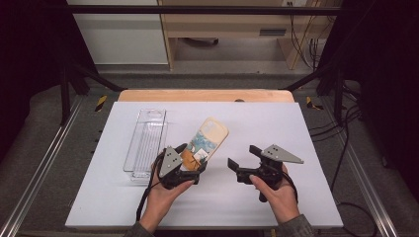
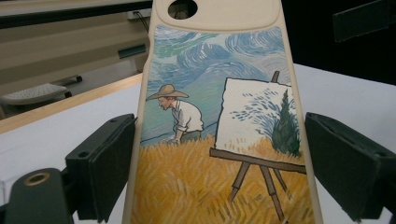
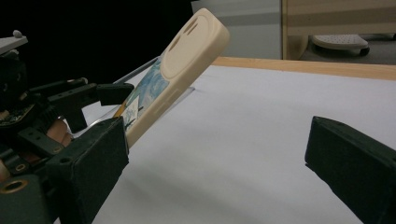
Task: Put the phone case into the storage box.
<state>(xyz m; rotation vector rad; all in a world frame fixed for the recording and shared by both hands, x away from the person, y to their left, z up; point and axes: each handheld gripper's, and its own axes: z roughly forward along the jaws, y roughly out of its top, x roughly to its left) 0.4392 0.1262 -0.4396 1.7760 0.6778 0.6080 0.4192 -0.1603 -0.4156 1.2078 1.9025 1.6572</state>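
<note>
Phone case [image 1: 209, 142], cream-coloured, soft-looking, with a painted print of a straw-hatted figure in a wheat field beside an easel: it sits between the fingers of your left gripper [image 1: 193, 166], near end gripped, far end with the camera cut-out tilted up off the white desk [image 1: 276, 123]. In the left gripper view the case [image 2: 219, 130] runs straight up between the two black fingers [image 2: 105, 163]; the left one touches its edge, and on the right I cannot tell whether there is contact or a thin gap. Read it as clenched on the case, lightly.

Your right gripper [image 1: 243, 159] hovers just beside it, to the right, fingers spread wide and holding nothing. In its own view the case [image 3: 180, 65] rises at a slant past the left finger [image 3: 93, 158].

Step in hand, as I judge it: case lifted and held, ready for transfer or placing. The next move likely calls for a steady left grip while you either bring the right fingers onto the raised end, or swing the case left toward the clear plastic rectangular box [image 1: 146, 143] lying open-side up just beyond your left hand. Watch the tilt; the grip is near one end only.

Count:
- phone case, one
- clear box, one
- grippers, two
- desk, one, with a wooden edge [image 1: 205, 95] at the far side
</note>
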